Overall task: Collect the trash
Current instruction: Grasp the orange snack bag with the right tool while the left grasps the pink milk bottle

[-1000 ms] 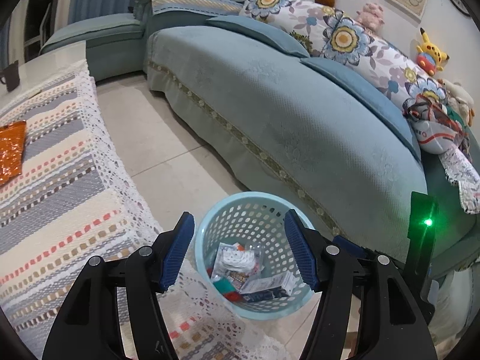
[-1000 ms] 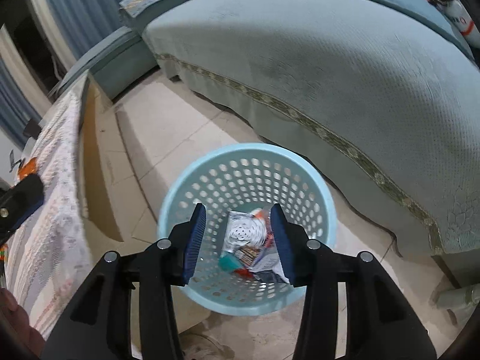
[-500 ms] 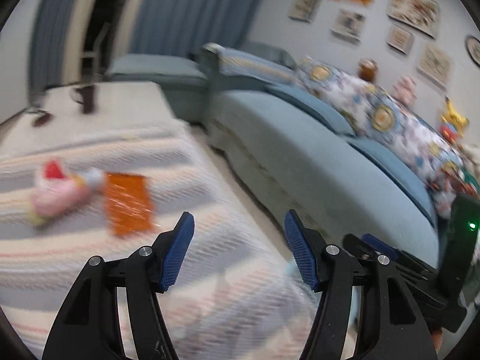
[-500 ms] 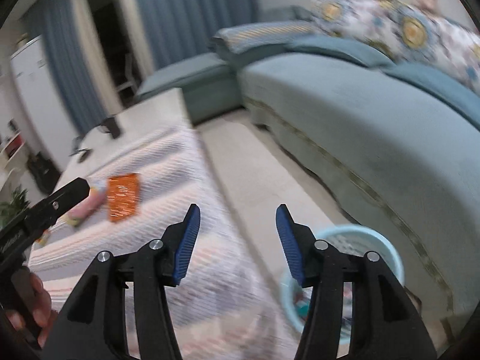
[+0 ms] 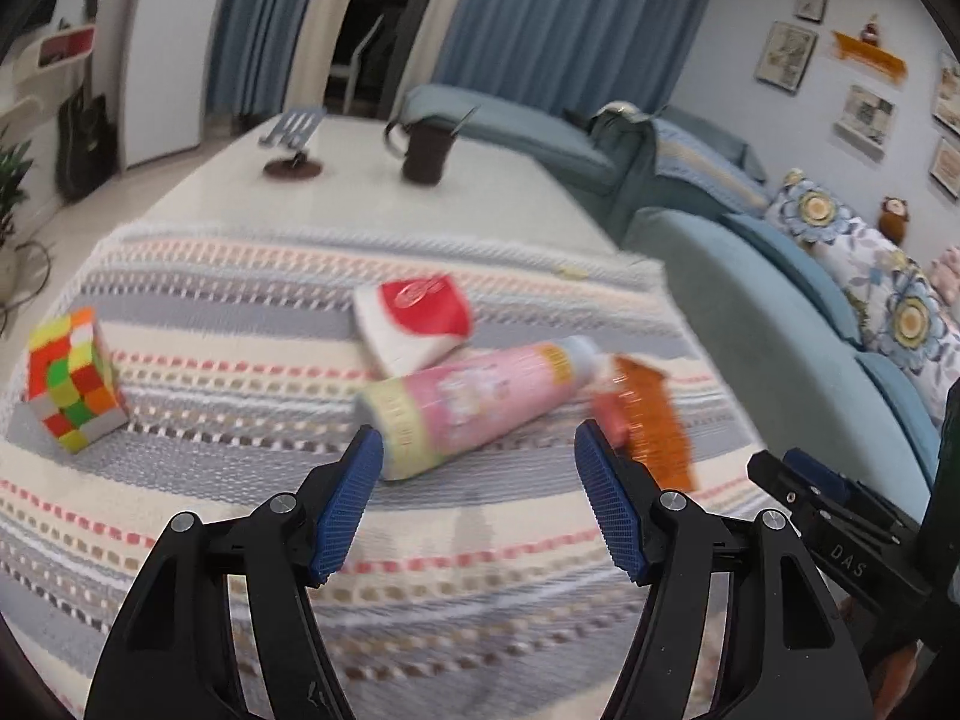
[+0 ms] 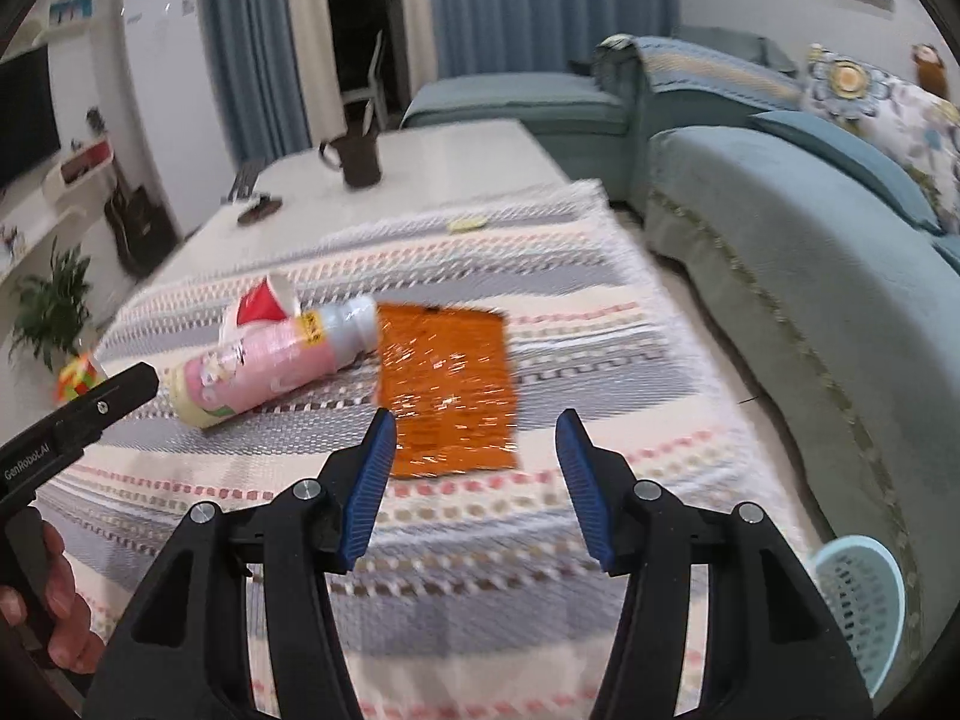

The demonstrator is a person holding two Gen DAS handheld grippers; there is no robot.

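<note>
A pink bottle lies on its side on the striped tablecloth, with a red-and-white packet behind it and an orange foil wrapper to its right. My left gripper is open and empty, just short of the bottle. In the right wrist view my right gripper is open and empty, just short of the orange wrapper; the bottle lies left of it. The light blue basket stands on the floor at the lower right.
A colour cube sits at the left of the cloth. A dark mug and a phone stand are at the table's far end. A blue-green sofa runs along the right.
Both grippers have swung up and away from the basket to face the table top. The bottle, packet and wrapper are now close in front of them. Both stay open.
</note>
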